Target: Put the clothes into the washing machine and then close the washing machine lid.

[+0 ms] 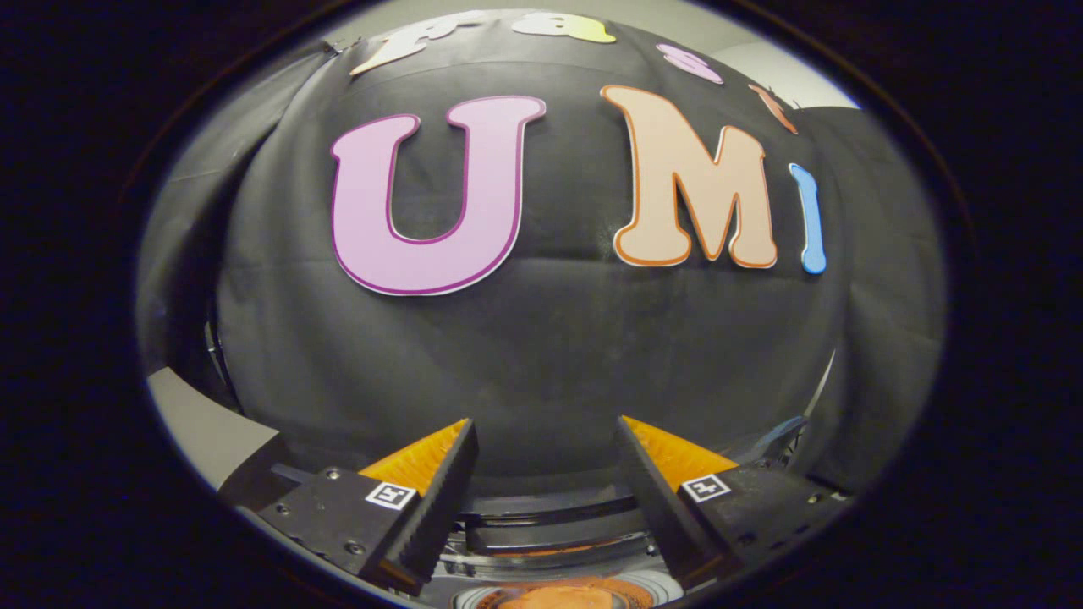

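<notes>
Two fingers of the gripper (546, 440) are seen rising from the lower part of the gripper view, and the jaws are spread wide, with nothing pinched or touched between them. Each finger (440, 499) carries a small square marker (390, 495) on its body near the base. Through the gap between the fingers and below their tips, the top of the washing machine (550, 529) is seen as dark curved bands, which seem to be the raised lid or the rim of the opening; which of the two cannot be told. Lower still, between the finger bases, a pale round ring (656, 584) is made out, and inside it a patch of orange clothes (554, 598) is glimpsed, apparently lying within the drum. Little of the garment is shown, so its shape and kind cannot be told. Beyond the fingers, the booth's black cloth wall (541, 355) is faced squarely, draped in soft folds. Off to the left of the left finger, a pale grey strip (203, 427) is seen beneath the hem of the cloth; whether it is floor or part of a surface cannot be told. Near the right finger, a thin bluish edge (783, 431) is seen against the cloth, too small to be named
</notes>
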`<state>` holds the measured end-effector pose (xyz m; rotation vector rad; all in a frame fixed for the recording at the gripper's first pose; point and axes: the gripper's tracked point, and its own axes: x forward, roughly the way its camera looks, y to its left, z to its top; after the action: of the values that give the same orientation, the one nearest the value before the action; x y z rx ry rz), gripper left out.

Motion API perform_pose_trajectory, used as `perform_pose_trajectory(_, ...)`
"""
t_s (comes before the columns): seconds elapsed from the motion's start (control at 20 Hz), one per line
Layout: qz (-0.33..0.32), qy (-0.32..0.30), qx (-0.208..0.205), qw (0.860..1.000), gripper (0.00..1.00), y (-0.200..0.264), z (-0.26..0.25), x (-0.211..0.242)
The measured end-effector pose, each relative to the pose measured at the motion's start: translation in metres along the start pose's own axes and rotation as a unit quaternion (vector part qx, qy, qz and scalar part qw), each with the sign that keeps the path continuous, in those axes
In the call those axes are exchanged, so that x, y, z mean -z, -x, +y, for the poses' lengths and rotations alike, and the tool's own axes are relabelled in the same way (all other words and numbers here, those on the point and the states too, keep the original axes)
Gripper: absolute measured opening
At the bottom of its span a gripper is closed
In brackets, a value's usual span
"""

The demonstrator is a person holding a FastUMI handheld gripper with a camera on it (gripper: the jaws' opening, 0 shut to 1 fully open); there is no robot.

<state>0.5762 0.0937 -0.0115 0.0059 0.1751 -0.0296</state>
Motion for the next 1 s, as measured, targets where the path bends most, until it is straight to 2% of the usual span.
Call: perform_pose_trajectory(1.0, -0.023, 0.001, 0.012, 1.000, 0.98, 0.064, -0.010, 0.018)
